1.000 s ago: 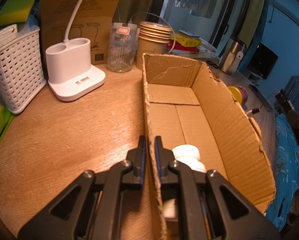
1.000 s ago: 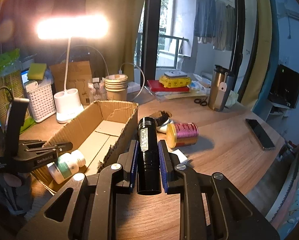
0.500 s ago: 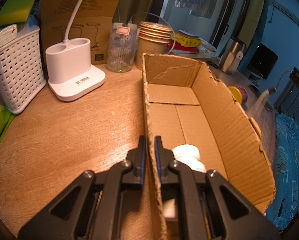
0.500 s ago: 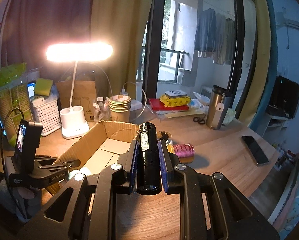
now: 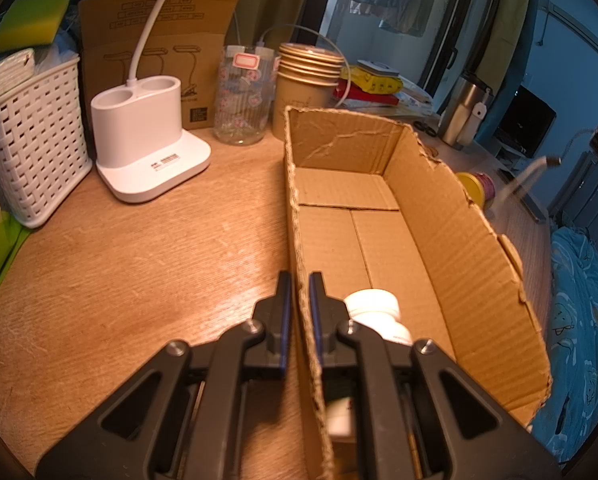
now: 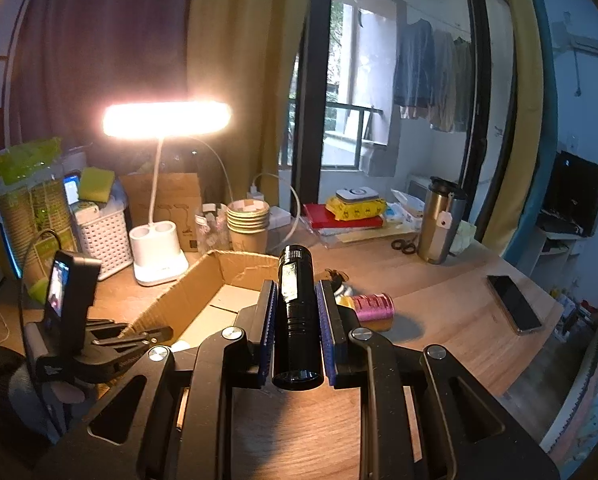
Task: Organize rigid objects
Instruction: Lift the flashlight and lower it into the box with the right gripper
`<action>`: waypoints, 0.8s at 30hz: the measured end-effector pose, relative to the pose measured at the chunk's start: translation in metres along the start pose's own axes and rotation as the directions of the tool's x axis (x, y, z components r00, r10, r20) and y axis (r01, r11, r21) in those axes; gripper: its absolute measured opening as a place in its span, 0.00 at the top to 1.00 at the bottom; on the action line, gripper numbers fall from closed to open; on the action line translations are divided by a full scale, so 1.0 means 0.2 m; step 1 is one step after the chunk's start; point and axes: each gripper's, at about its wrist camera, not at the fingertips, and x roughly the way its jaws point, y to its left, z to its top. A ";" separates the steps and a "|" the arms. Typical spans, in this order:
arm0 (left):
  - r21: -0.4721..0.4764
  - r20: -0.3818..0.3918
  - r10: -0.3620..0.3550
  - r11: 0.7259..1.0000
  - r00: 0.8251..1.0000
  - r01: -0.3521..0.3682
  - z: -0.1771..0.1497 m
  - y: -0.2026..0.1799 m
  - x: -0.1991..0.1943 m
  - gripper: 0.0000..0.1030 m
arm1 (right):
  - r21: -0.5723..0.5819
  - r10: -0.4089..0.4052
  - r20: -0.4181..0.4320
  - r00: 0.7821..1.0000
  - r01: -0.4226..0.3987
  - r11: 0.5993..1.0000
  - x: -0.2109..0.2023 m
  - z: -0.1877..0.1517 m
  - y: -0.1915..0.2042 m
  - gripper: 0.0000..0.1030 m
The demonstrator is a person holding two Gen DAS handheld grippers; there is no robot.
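Cardboard box (image 5: 439,208) wall pinched in left hand-held gripper (image 5: 299,300), hiding white bottle (image 5: 373,306); right w/ flashlight (image 6: 297,308).

Both handheld grippers clamped, each on its own load.

Left black two-finger gripper (image 5: 299,300) angled downward, blue-lined jaws pinched on the near left wall of the brown corrugated cardboard box (image 5: 475,264), one finger outside, one inside; also seen from the right wrist view (image 6: 155,334), low at the left, a fingertip of the holding hand (image 6: 69,392) beneath it. Right black two-finger gripper (image 6: 297,316) tilted only slightly down, blue pads pressed against both sides of the black cylindrical flashlight (image 6: 295,312), lying lengthwise between the fingers.
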 end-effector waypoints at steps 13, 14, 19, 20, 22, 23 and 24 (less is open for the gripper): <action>0.000 0.000 0.000 1.000 1.000 0.000 0.00 0.00 0.00 0.91 | -0.081 0.113 0.035 0.993 -0.110 0.991 -0.02 0.08 0.23 0.79; 0.000 0.000 0.000 1.000 1.000 0.000 0.00 0.00 0.00 0.91 | -0.085 0.119 0.034 0.992 -0.116 0.990 -0.02 0.08 0.24 0.79; 0.000 0.000 0.000 1.000 1.000 0.000 0.00 0.00 0.00 0.91 | -0.087 0.145 -0.003 0.989 -0.145 0.986 0.03 0.04 0.29 0.79; 0.000 0.000 0.000 1.000 1.000 0.000 0.00 0.00 0.00 0.91 | -0.085 0.149 -0.016 0.989 -0.150 0.985 0.05 0.02 0.30 0.79; 0.000 0.000 0.000 1.000 1.000 0.000 0.00 0.00 0.00 0.91 | -0.079 0.155 -0.043 0.987 -0.158 0.984 0.09 -0.01 0.31 0.79; 0.000 0.000 0.000 1.000 1.000 0.000 0.00 0.00 0.00 0.91 | -0.077 0.156 -0.053 0.986 -0.160 0.984 0.10 -0.03 0.31 0.79; 0.000 0.000 0.000 1.000 1.000 0.000 0.00 0.00 0.00 0.91 | -0.073 0.158 -0.070 0.985 -0.163 0.984 0.13 -0.04 0.32 0.79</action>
